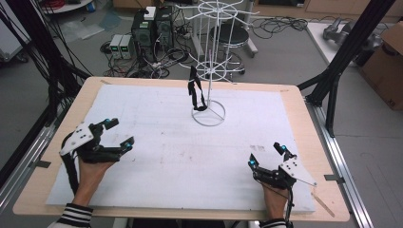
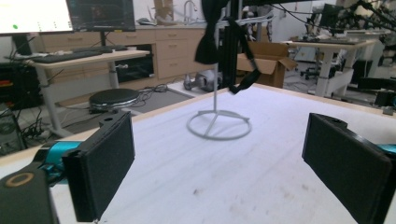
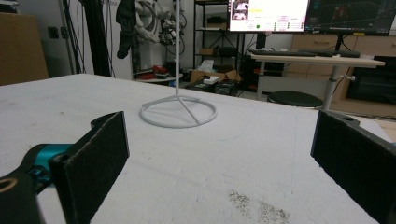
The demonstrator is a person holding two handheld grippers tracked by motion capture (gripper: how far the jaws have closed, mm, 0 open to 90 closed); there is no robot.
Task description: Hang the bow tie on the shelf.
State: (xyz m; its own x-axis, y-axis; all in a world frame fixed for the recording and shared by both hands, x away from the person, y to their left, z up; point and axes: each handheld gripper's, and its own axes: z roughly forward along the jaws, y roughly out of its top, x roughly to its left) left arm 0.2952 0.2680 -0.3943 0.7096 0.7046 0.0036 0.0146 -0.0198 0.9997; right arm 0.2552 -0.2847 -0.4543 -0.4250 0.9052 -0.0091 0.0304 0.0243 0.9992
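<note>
A white wire rack (image 1: 208, 113) stands on its ring base at the middle back of the white mat. A black strap-like item (image 1: 194, 92) hangs from it, its lower end near the base. My left gripper (image 1: 120, 132) rests low at the mat's left side, open, with nothing between its jaws. At the front right, my right gripper (image 1: 267, 155) is likewise open and empty. In the left gripper view the rack (image 2: 218, 125) and the hanging black item (image 2: 208, 42) lie ahead of the gripper (image 2: 224, 168). The right gripper view shows the rack's base (image 3: 178, 112) beyond the gripper (image 3: 219, 158).
The white mat (image 1: 157, 161) covers a wooden table (image 1: 304, 114). Black frame posts (image 1: 349, 45) rise at both sides. Behind the table, on the floor, stand computer boxes (image 1: 151, 28), cables and a stool (image 1: 230, 35). A cardboard box (image 1: 387, 66) sits at the far right.
</note>
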